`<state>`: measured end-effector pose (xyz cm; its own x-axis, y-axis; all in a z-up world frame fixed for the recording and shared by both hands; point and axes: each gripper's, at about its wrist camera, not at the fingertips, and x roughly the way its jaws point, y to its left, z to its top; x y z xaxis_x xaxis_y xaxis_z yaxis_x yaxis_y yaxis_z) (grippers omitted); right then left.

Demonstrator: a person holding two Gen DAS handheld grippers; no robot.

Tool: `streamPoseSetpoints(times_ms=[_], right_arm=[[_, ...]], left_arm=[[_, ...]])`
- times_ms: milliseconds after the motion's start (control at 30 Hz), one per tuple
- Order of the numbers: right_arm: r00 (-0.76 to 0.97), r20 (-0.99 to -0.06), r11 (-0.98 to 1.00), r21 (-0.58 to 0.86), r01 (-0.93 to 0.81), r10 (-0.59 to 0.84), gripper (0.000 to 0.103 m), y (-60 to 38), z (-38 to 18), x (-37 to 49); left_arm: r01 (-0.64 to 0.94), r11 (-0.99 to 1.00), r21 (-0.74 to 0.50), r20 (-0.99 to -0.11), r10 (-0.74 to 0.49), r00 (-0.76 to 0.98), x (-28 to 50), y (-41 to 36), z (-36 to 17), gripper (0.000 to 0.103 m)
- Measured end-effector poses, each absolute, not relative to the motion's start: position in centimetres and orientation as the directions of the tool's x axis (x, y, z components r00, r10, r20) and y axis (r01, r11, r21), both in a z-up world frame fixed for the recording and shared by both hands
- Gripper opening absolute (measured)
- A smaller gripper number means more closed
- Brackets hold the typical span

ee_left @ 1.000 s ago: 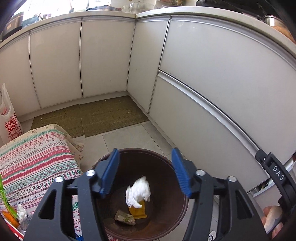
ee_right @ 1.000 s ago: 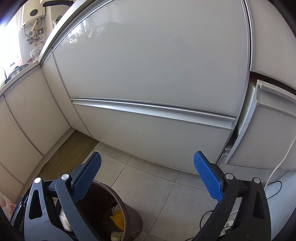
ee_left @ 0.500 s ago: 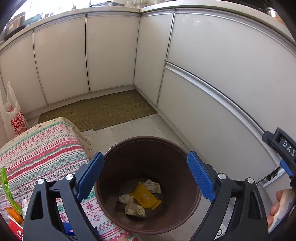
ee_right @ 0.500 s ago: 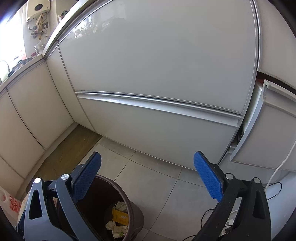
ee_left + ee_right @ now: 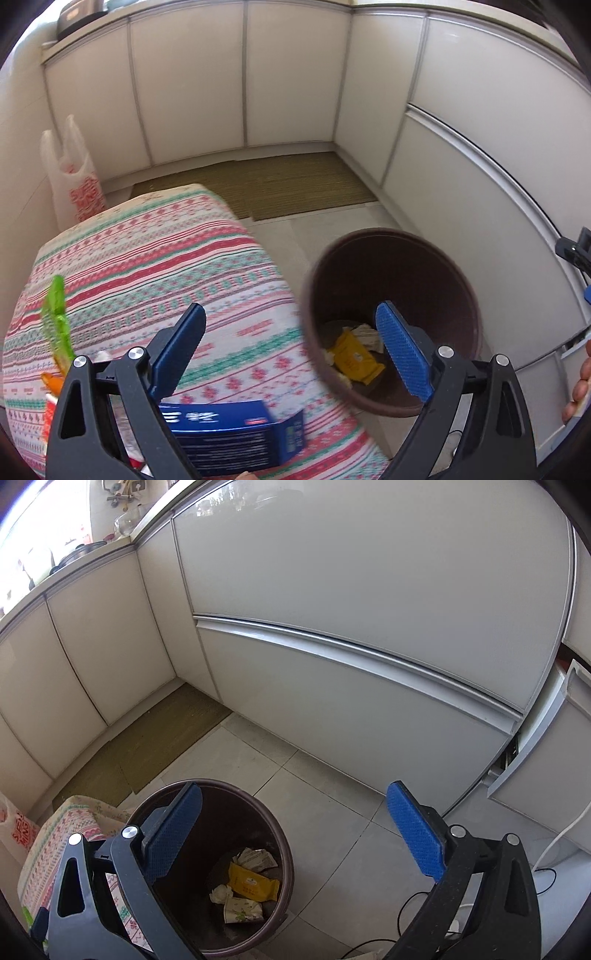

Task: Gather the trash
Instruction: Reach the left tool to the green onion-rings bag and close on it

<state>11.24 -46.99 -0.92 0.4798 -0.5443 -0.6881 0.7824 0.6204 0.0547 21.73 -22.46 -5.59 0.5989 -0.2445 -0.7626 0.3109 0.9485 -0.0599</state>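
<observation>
Tiles (image 5: 325, 786); cabinets (image 5: 369, 590); patterned tablecloth (image 5: 147, 266)

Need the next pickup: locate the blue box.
In the left wrist view, the blue box lies on the patterned cloth at the bottom edge, just beyond the left gripper, left of the brown bin.

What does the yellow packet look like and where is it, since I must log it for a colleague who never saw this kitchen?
Beside the patterned tablecloth stands a brown bin. On its floor lies the yellow packet, flat, the only bright item among pale crumpled wrappers.
</observation>
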Motion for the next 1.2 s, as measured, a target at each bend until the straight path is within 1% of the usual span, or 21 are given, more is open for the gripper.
streamPoseSetpoints(times_ms=[400, 533, 767, 867, 1000, 1033, 1100, 1133, 1167, 1200], right_arm=[[0.524, -0.701, 0.720, 0.021, 0.693, -0.483, 0.096, -42.1, -1.2, 14.2], [0.531, -0.706, 0.743, 0.011, 0.669, -0.468, 0.096, -41.0, -1.5, 15.1], [0.531, -0.712, 0.767, -0.018, 0.641, -0.460, 0.096, -39.7, -2.1, 16.1], [0.527, -0.717, 0.774, -0.027, 0.633, -0.456, 0.096, -39.4, -2.5, 16.5], [0.523, -0.721, 0.779, -0.038, 0.625, -0.455, 0.096, -38.9, -2.7, 16.9], [0.522, -0.723, 0.781, -0.039, 0.623, -0.453, 0.096, -38.8, -2.8, 17.0], [0.522, -0.726, 0.786, -0.040, 0.618, -0.447, 0.096, -38.6, -3.0, 17.2], [0.523, -0.728, 0.789, -0.040, 0.614, -0.443, 0.096, -38.5, -3.1, 17.2], [0.523, -0.729, 0.791, -0.041, 0.610, -0.441, 0.096, -38.3, -3.1, 17.3], [0.524, -0.730, 0.794, -0.042, 0.606, -0.439, 0.096, -38.1, -3.2, 17.4]], left_arm=[[0.019, 0.999, 0.028, -0.797, 0.011, 0.604, 25.9, -10.8, -5.6, 0.091], [-0.054, 0.997, 0.050, -0.806, 0.072, 0.587, 27.3, -7.8, -6.2, 0.091], [-0.138, 0.989, 0.061, -0.844, 0.125, 0.521, 29.9, -4.0, -8.4, 0.091], [-0.160, 0.983, 0.089, -0.856, 0.158, 0.492, 30.9, -3.2, -9.8, 0.091], [-0.168, 0.982, 0.089, -0.880, 0.156, 0.449, 31.4, -2.2, -11.6, 0.089], [-0.165, 0.982, 0.087, -0.882, 0.153, 0.446, 31.6, -2.0, -12.0, 0.086], [-0.144, 0.987, 0.071, -0.891, 0.128, 0.436, 31.7, -1.8, -12.5, 0.060], [-0.137, 0.989, 0.055, -0.897, 0.109, 0.428, 31.7, -1.6, -12.7, 0.055], [-0.136, 0.990, 0.041, -0.898, 0.096, 0.429, 31.6, -1.4, -12.7, 0.046], [-0.135, 0.990, 0.028, -0.896, 0.084, 0.435, 31.5, -1.3, -12.5, 0.040]])
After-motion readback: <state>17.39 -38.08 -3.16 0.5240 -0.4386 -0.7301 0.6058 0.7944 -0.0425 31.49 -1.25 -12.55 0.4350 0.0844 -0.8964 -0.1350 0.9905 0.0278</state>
